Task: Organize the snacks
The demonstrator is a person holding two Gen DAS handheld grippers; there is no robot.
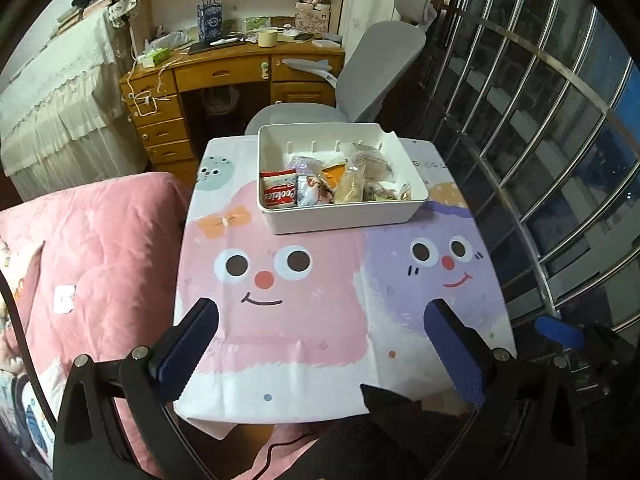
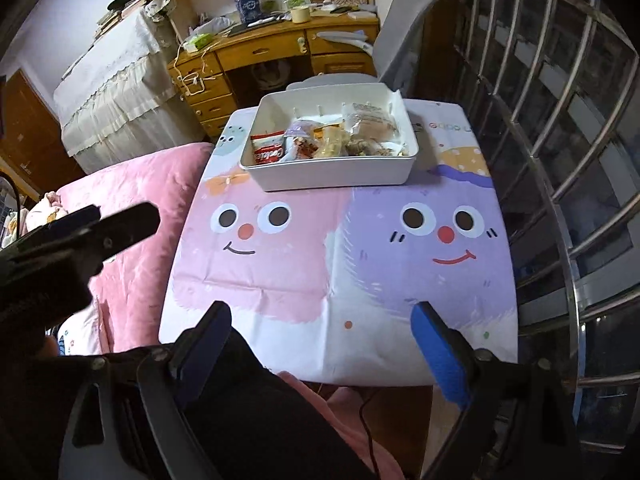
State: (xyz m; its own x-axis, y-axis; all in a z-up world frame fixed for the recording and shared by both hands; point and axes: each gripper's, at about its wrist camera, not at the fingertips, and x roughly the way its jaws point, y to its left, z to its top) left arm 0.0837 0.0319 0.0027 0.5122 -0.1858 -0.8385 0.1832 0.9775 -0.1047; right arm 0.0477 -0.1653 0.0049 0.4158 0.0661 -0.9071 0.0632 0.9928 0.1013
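Snack packets [image 1: 340,184] half-hidden in bin [image 1: 344,216]

The left gripper [image 1: 320,344] sits at the bottom of its own view, jaws spread wide with nothing between them, angled steeply downward. The right gripper [image 2: 322,344] is likewise wide and empty, low in its frame. The left gripper also shows at that frame's left edge.
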